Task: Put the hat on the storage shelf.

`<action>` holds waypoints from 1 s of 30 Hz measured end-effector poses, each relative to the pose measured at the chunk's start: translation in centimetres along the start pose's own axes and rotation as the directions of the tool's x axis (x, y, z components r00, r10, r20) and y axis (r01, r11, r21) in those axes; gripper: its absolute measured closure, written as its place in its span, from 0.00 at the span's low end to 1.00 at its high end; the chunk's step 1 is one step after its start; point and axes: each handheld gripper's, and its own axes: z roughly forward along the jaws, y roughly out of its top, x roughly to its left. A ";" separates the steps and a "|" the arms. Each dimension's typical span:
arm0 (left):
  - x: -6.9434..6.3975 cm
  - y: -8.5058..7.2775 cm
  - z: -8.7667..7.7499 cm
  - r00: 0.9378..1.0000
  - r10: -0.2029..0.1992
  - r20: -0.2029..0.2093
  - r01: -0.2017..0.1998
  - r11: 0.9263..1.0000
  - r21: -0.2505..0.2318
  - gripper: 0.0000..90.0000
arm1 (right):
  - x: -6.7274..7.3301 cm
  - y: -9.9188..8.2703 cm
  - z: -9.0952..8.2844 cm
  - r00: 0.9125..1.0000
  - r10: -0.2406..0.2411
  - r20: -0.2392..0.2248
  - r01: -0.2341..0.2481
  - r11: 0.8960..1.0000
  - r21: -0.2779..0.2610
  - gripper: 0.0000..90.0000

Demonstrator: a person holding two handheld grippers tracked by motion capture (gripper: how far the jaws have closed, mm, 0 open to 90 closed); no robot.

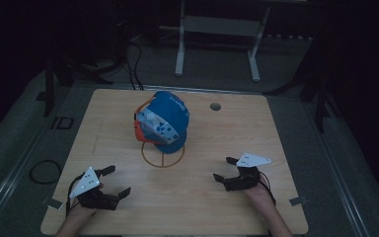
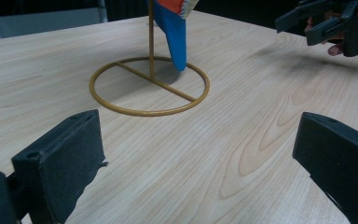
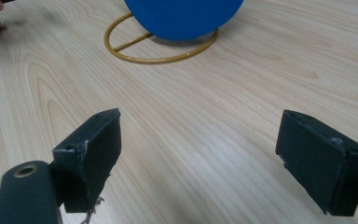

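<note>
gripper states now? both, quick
Left gripper: open, holding nothing, short of the cap.
Right gripper: open, holding nothing.

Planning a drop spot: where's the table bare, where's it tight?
Bare: between left gripper and right gripper, in front of the stand; also both table flanks beside the cap, and the far edge near the hole. Crowded: centre, cap on stand.
</note>
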 end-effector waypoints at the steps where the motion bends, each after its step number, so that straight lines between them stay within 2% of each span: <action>1: 0.0 0.0 0.0 1.000 -0.001 0.000 0.001 1.000 -0.001 0.02 | 0.0 -0.2 -0.2 1.000 0.002 0.002 -0.002 1.000 0.002 0.16; 10: -0.1 0.0 0.0 1.000 0.002 -0.001 -0.002 1.000 0.004 0.02 | -0.7 -1.8 -1.3 0.999 0.017 0.034 -0.018 0.999 0.028 0.16; 16: -0.1 0.0 0.0 1.000 0.006 -0.004 -0.006 1.000 0.007 0.02 | -1.1 -3.0 -2.6 0.997 0.042 0.058 -0.044 0.998 0.034 0.16; 21: -0.2 -0.1 0.0 1.000 0.016 -0.007 -0.015 1.000 0.015 0.02 | -1.8 -4.0 -3.7 0.994 0.060 0.096 -0.063 0.998 0.026 0.16; 25: -0.3 -0.1 0.0 1.000 0.018 -0.012 -0.018 1.000 0.019 0.02 | -2.3 -4.4 -4.5 0.990 0.054 0.133 -0.058 0.998 0.027 0.16; 30: -0.2 -0.1 -0.2 0.999 0.024 -0.049 -0.024 1.000 0.003 0.02 | -3.1 -5.1 -5.3 0.983 0.056 0.173 -0.062 0.998 0.027 0.16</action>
